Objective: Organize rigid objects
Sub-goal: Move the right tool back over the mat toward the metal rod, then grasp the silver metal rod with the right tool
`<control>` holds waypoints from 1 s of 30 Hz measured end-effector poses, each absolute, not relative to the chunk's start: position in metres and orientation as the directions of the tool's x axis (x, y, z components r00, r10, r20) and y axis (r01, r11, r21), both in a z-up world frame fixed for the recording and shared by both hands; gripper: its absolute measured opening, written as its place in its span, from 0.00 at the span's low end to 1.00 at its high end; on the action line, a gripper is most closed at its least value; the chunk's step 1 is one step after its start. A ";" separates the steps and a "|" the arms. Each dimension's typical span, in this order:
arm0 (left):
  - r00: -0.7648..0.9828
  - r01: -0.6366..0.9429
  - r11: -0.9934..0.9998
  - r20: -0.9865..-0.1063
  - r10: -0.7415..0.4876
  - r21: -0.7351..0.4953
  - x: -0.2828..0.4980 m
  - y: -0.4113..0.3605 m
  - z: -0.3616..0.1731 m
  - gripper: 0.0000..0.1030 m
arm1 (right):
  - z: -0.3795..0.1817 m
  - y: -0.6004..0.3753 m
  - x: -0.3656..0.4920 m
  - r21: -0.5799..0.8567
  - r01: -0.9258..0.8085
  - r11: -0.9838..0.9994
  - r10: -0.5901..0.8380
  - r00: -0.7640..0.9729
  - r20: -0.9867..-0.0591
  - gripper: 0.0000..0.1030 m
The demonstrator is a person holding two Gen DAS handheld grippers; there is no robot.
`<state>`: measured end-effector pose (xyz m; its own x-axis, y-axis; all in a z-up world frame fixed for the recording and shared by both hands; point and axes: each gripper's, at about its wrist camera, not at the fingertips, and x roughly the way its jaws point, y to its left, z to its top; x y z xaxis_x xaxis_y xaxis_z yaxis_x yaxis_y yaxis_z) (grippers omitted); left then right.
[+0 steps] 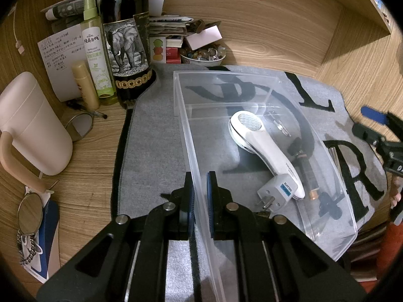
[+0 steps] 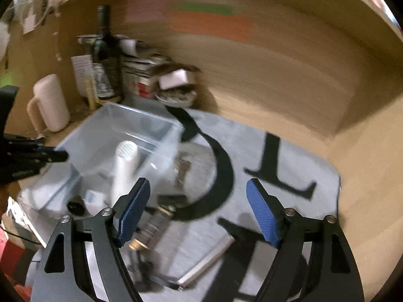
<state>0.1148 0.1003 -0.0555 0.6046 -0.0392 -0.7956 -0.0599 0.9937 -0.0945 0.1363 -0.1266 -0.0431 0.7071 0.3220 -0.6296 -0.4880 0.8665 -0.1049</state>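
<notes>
A clear plastic box stands on a grey mat. My left gripper is shut on the box's near left wall. Inside lie a white handheld device, a white plug adapter and a dark slim item. A silver bar lies on the mat to the right of the box. My right gripper is open and empty above the mat, right of the box. Below it lie the silver bar and a blurred glass-like item.
At the back left stand a dark wine bottle, a green spray bottle, a beige jug, papers and a bowl of stones. Round mirrors lie at left. Wooden walls enclose the desk.
</notes>
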 end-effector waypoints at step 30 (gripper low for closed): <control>0.604 -0.059 0.994 -0.796 -0.038 -0.092 0.115 0.102 -0.056 0.08 | -0.130 -0.178 0.141 0.021 -0.402 0.916 0.278 0.594 -0.755 0.14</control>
